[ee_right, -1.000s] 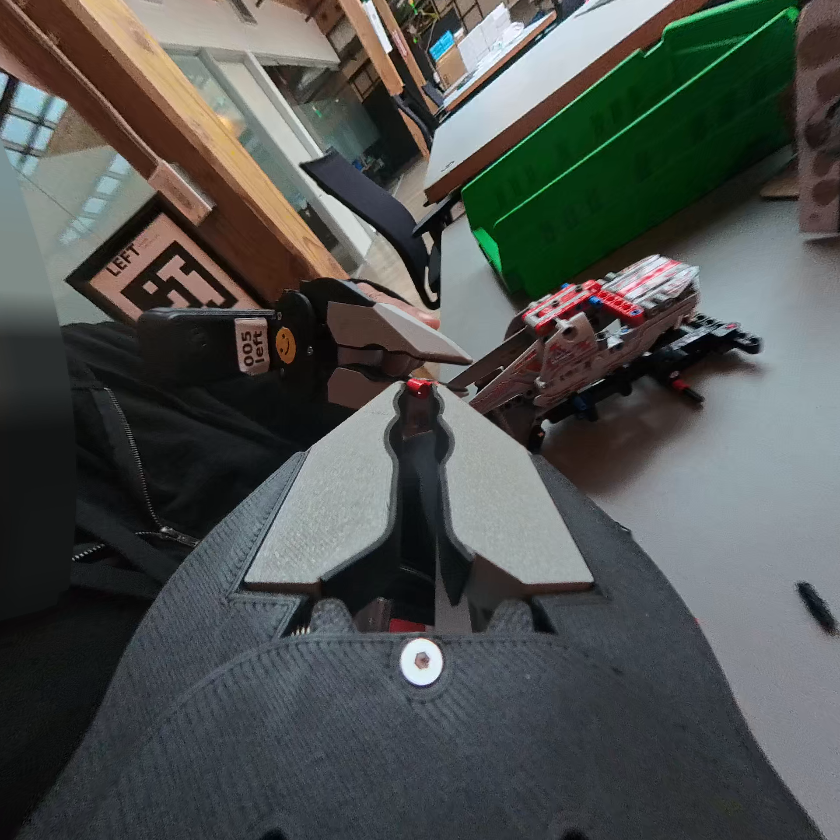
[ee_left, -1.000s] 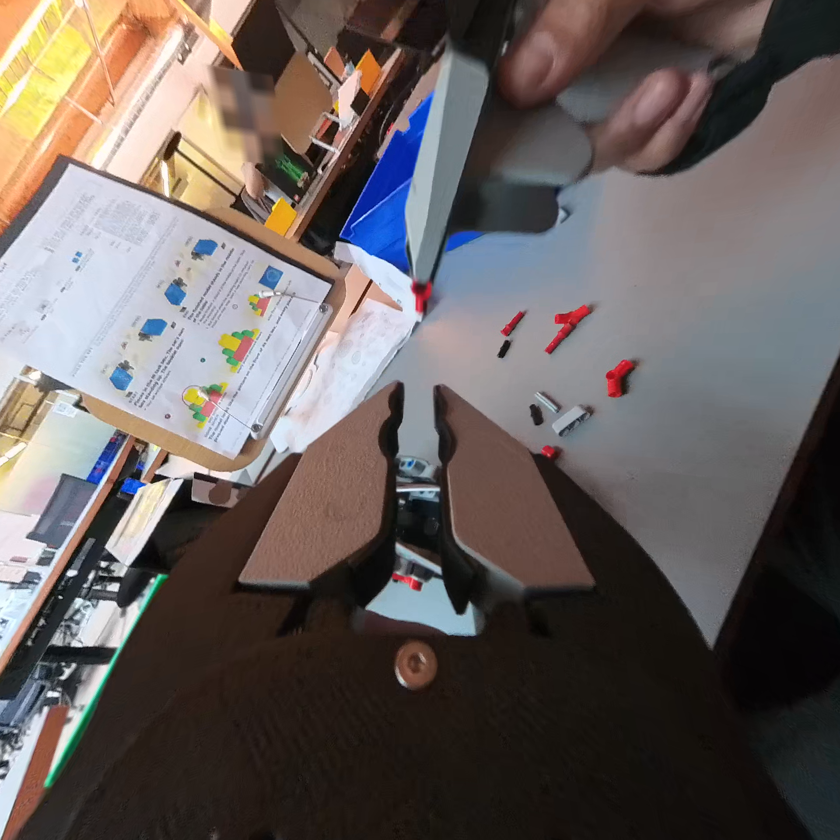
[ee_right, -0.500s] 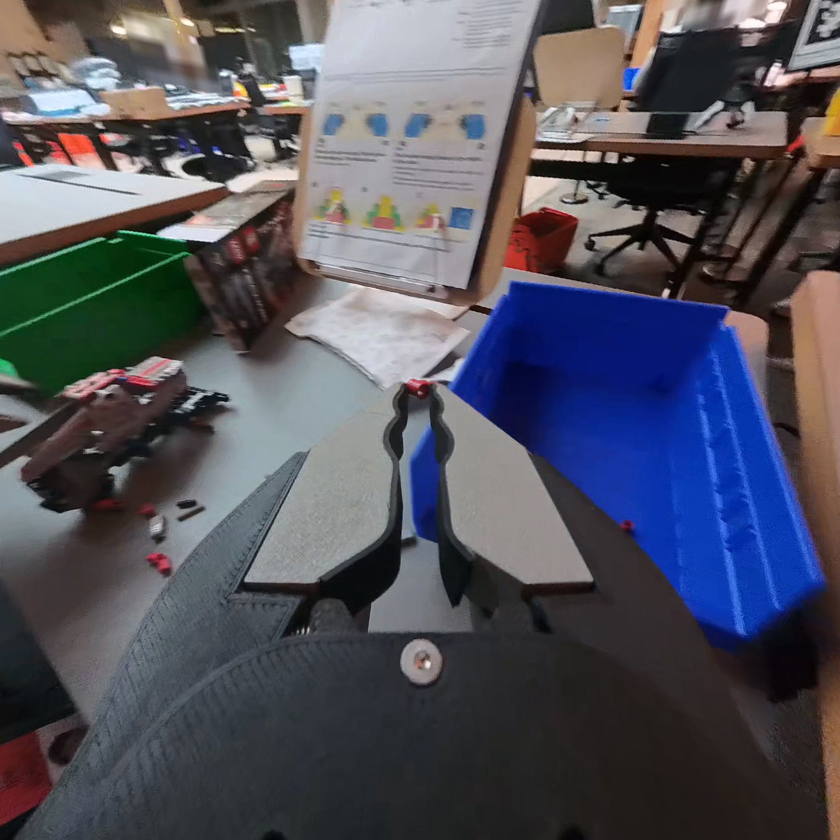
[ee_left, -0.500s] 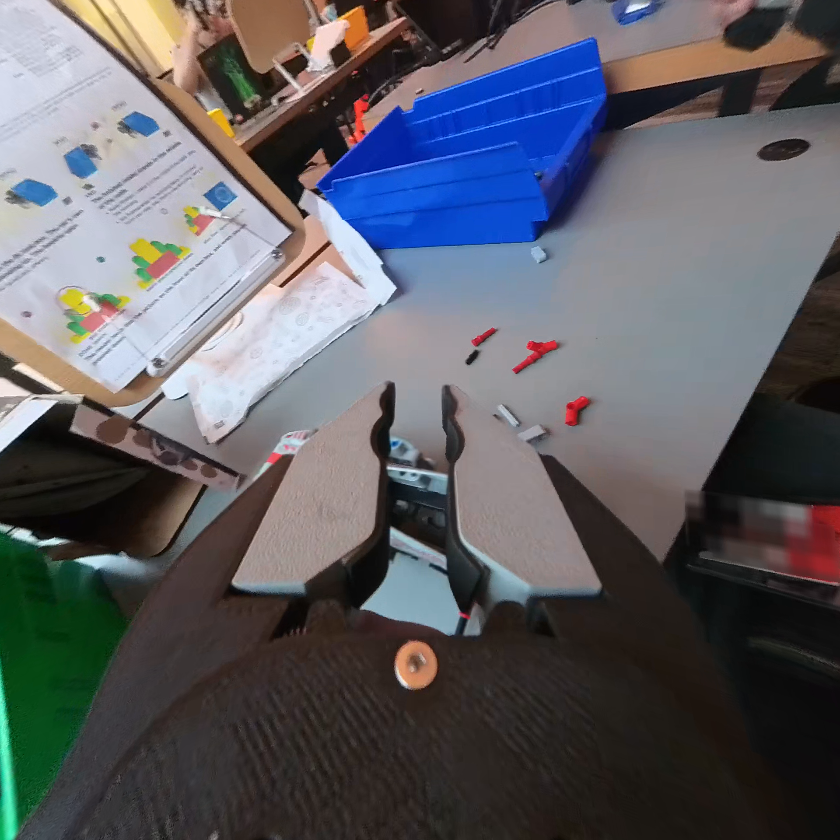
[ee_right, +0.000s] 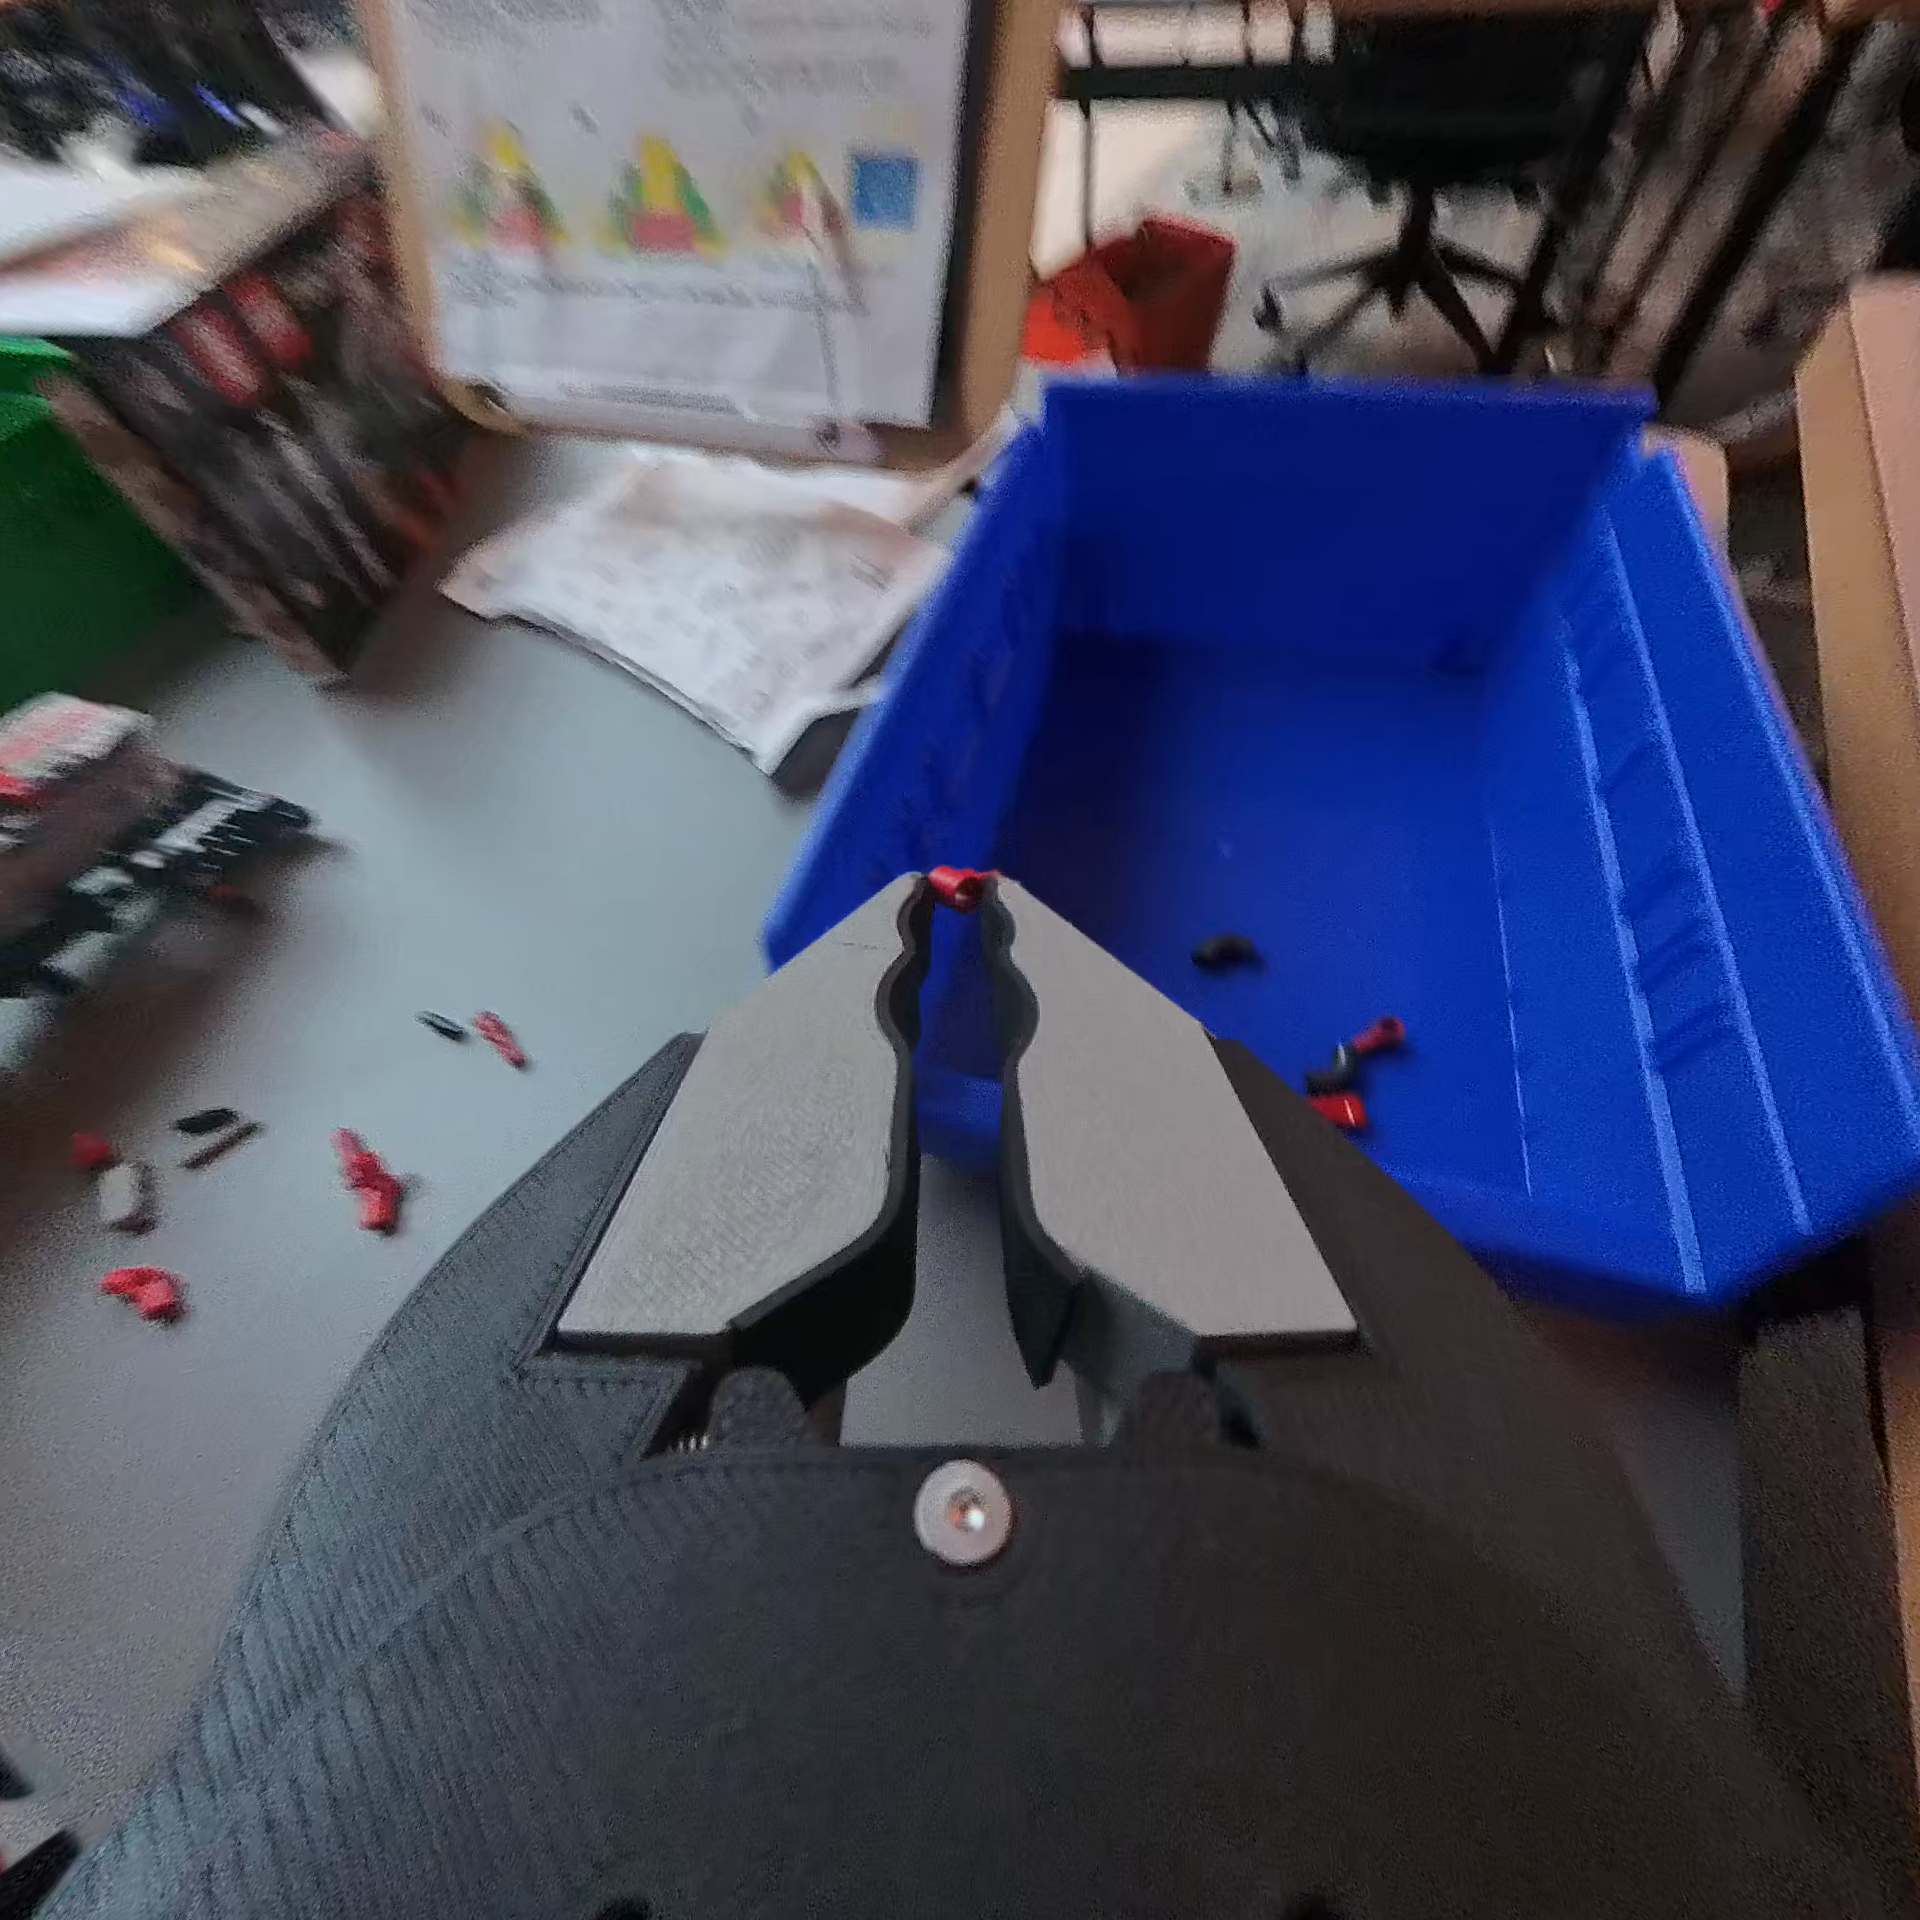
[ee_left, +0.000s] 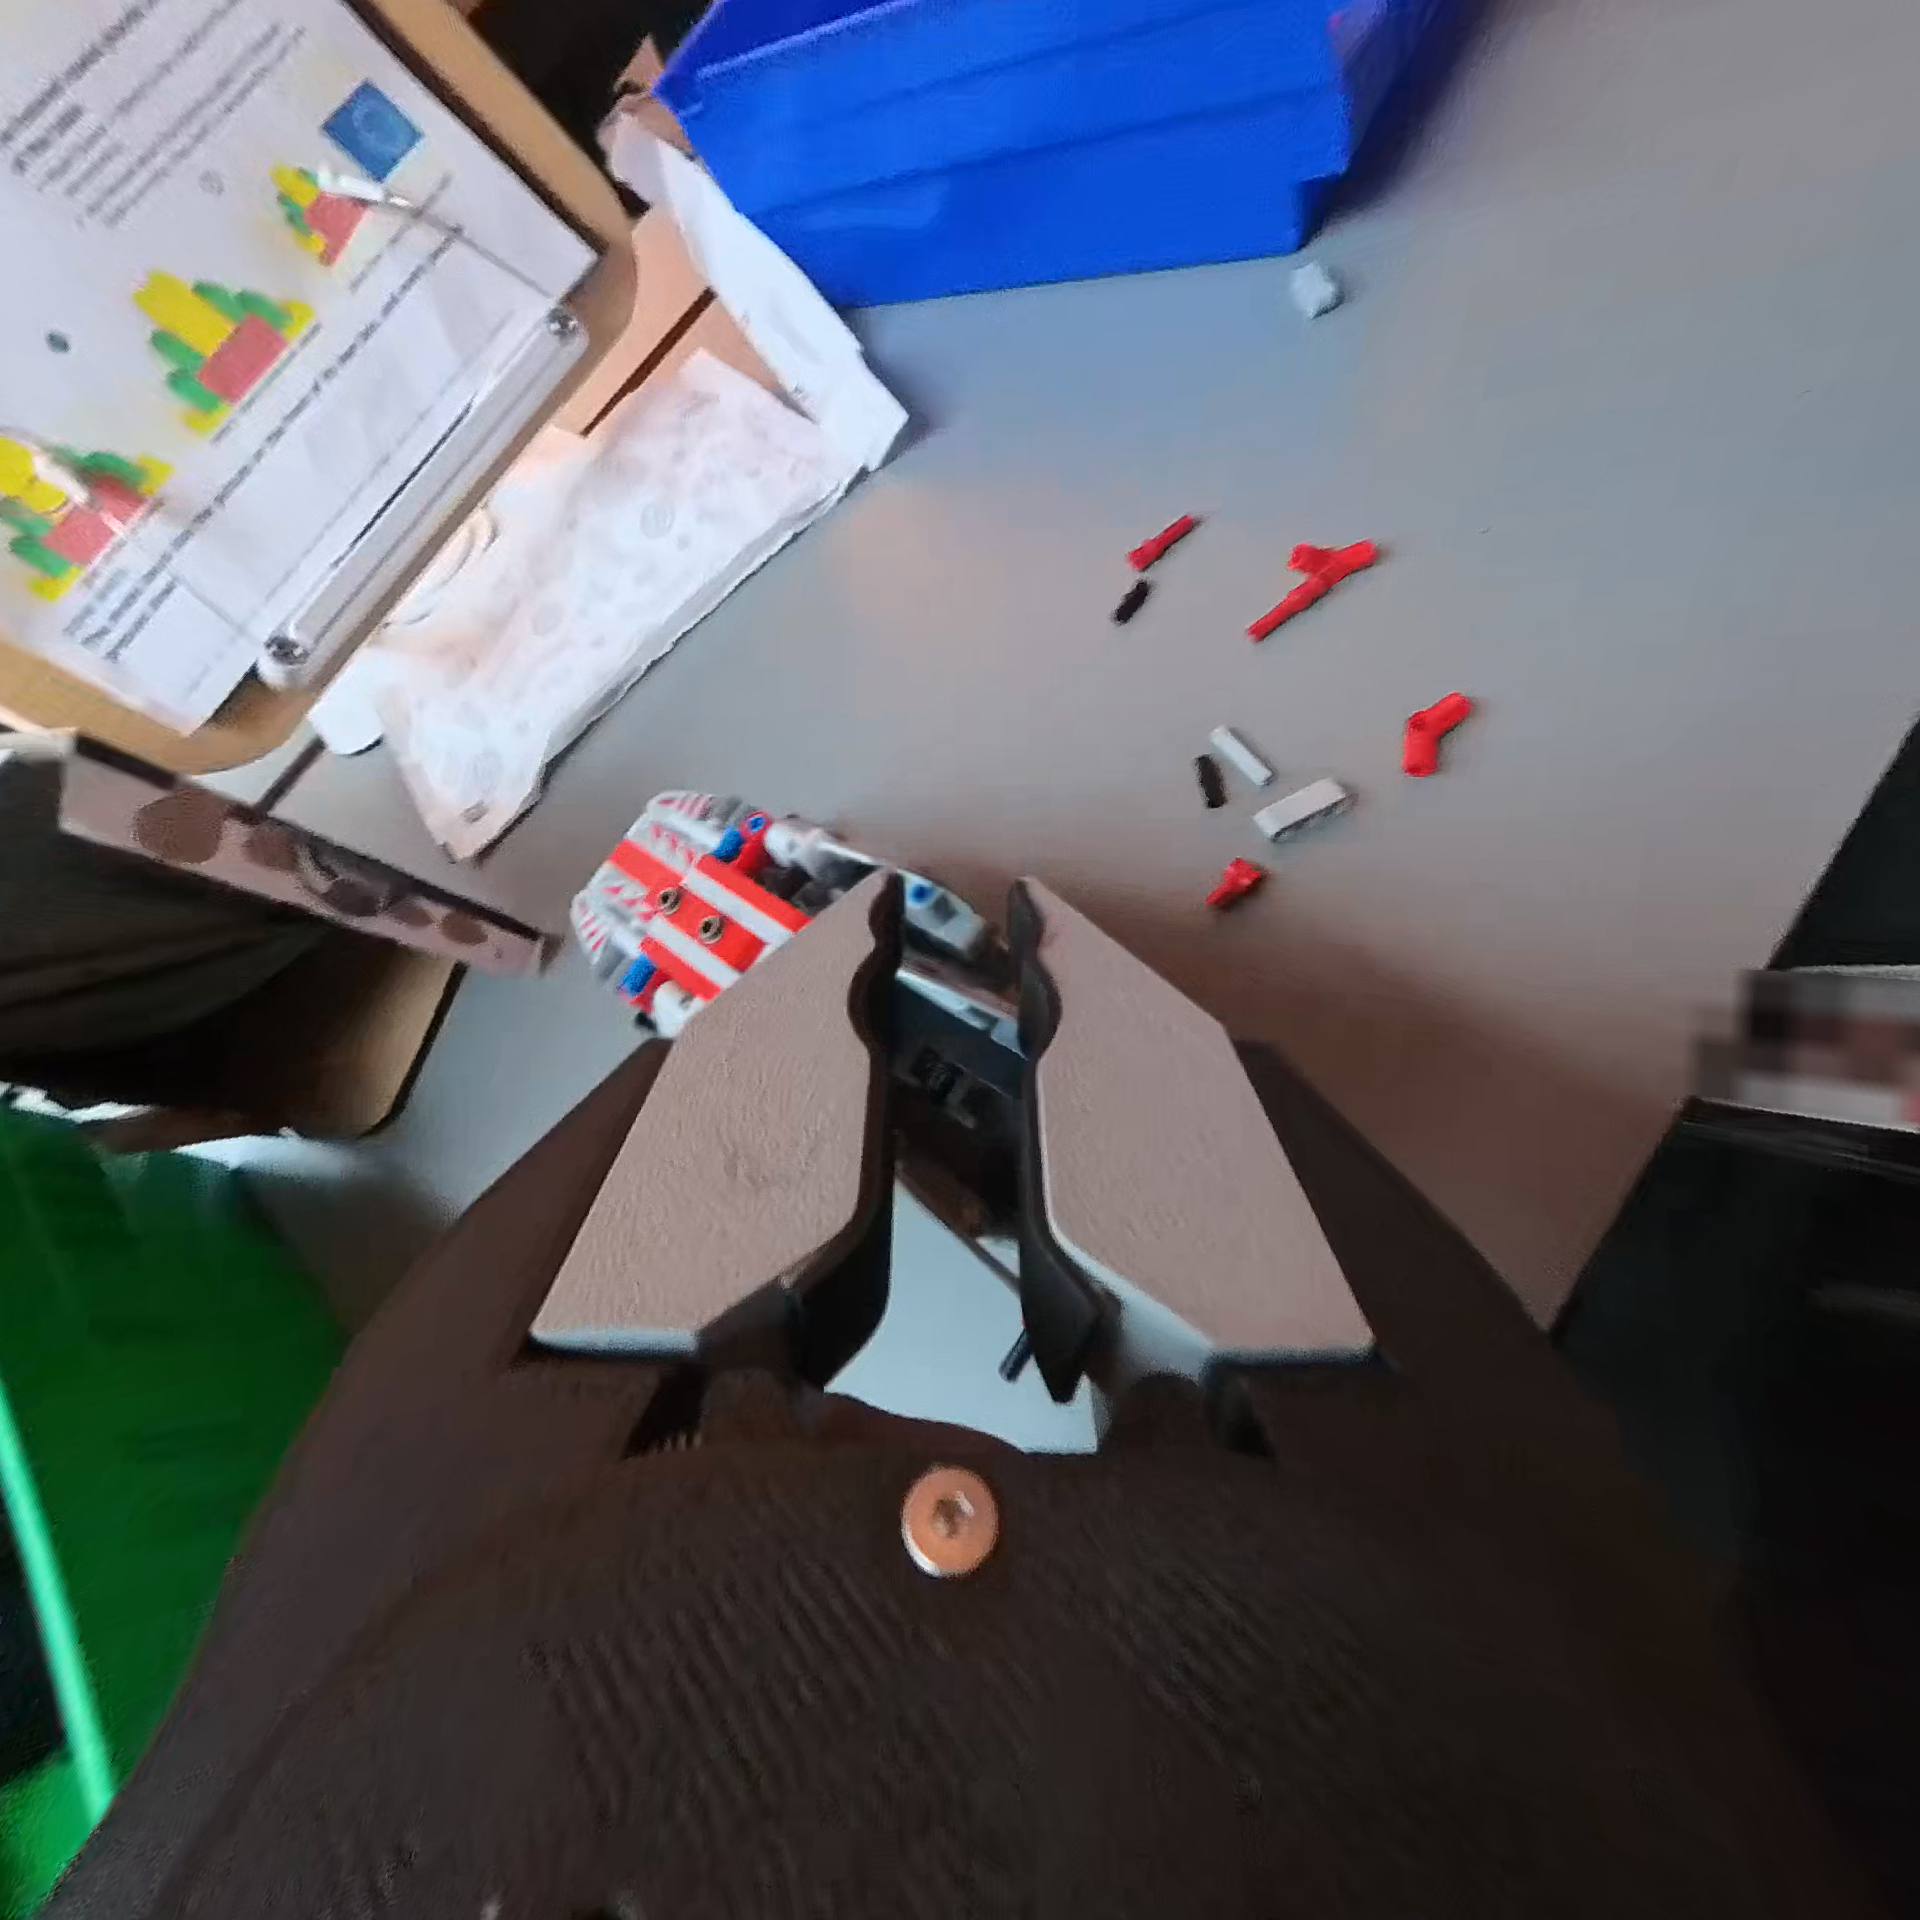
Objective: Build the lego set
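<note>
My left gripper (ee_left: 952,909) has its brown fingers closed on the grey and black rear part of the red-and-white lego model (ee_left: 707,920), which lies on the grey table (ee_left: 1558,468). My right gripper (ee_right: 958,902) is shut on a small red piece (ee_right: 958,886) at its fingertips, above the near left corner of the blue bin (ee_right: 1351,779). The model shows blurred at the left of the right wrist view (ee_right: 114,831). Loose red pieces (ee_left: 1311,582), black pins (ee_left: 1207,779) and a grey beam (ee_left: 1299,810) lie to the model's right.
The blue bin (ee_left: 1039,156) holds a black piece (ee_right: 1221,951) and red pieces (ee_right: 1371,1039). An instruction board (ee_left: 260,312) and a paper booklet (ee_left: 623,551) stand behind the model. A green bin (ee_left: 125,1351) and a dark box (ee_right: 270,468) are at the left. About 35 cm separates my left fingertips from my right.
My right gripper swung away from the model to the blue bin, still holding the red piece. My left gripper's view levelled out over the table; it still grips the model.
</note>
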The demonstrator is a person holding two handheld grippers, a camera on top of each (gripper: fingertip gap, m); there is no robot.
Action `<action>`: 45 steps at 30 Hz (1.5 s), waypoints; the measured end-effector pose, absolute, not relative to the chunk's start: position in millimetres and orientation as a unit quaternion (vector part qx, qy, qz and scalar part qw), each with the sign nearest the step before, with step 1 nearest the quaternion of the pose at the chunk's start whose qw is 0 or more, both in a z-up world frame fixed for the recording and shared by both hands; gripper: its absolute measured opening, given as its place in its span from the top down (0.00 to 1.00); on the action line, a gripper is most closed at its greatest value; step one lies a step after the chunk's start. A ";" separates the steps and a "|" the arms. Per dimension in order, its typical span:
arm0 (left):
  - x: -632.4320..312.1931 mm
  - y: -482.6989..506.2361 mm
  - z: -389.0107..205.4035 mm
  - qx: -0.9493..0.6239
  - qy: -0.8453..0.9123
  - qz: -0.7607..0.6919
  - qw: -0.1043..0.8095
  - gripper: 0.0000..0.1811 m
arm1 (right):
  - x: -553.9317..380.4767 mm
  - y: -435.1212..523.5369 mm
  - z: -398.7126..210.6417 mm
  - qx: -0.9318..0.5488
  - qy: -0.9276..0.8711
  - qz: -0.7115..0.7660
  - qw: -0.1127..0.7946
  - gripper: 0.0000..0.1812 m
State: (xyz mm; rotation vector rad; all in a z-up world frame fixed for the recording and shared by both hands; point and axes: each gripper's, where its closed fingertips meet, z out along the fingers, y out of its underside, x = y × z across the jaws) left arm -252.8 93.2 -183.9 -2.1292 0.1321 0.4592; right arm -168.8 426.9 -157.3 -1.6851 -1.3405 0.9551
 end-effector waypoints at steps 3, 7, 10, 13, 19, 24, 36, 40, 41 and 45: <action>-267.3 84.4 -169.9 -0.857 0.029 0.195 0.476 0.91 | -167.0 444.6 -207.2 -0.715 -0.533 0.308 0.332 0.89; -276.3 75.7 -154.7 -0.846 0.016 0.204 0.493 0.92 | -165.6 451.4 -207.6 -0.720 -0.516 0.322 0.335 0.90; -277.7 75.1 -151.9 -0.842 0.016 0.210 0.496 0.92 | -160.5 452.1 -187.6 -0.715 -0.491 0.362 0.342 0.88; -276.6 76.0 -153.0 -0.843 0.020 0.213 0.493 0.92 | -157.5 440.5 -149.8 -0.680 -0.476 0.422 0.364 0.87; -270.9 80.2 -152.2 -0.839 0.030 0.213 0.500 0.93 | -176.9 290.6 -107.1 -0.467 -0.678 0.476 0.311 0.89; -265.1 81.3 -150.8 -0.838 0.038 0.217 0.499 0.93 | -181.7 224.8 -213.2 -0.405 -0.842 0.306 0.180 0.93; -263.8 82.0 -150.9 -0.837 0.039 0.214 0.502 0.93 | -183.2 225.3 -264.8 -0.423 -0.869 0.220 0.133 0.96; -264.2 81.7 -150.8 -0.838 0.038 0.214 0.501 0.93 | -185.9 229.5 -261.9 -0.416 -0.871 0.210 0.157 0.99; -263.8 82.0 -150.8 -0.838 0.039 0.213 0.502 0.93 | -187.8 225.5 -256.7 -0.414 -0.867 0.228 0.160 0.99; -262.8 82.7 -152.5 -0.839 0.041 0.213 0.500 0.93 | -196.1 211.1 -240.1 -0.414 -0.848 0.286 0.166 0.98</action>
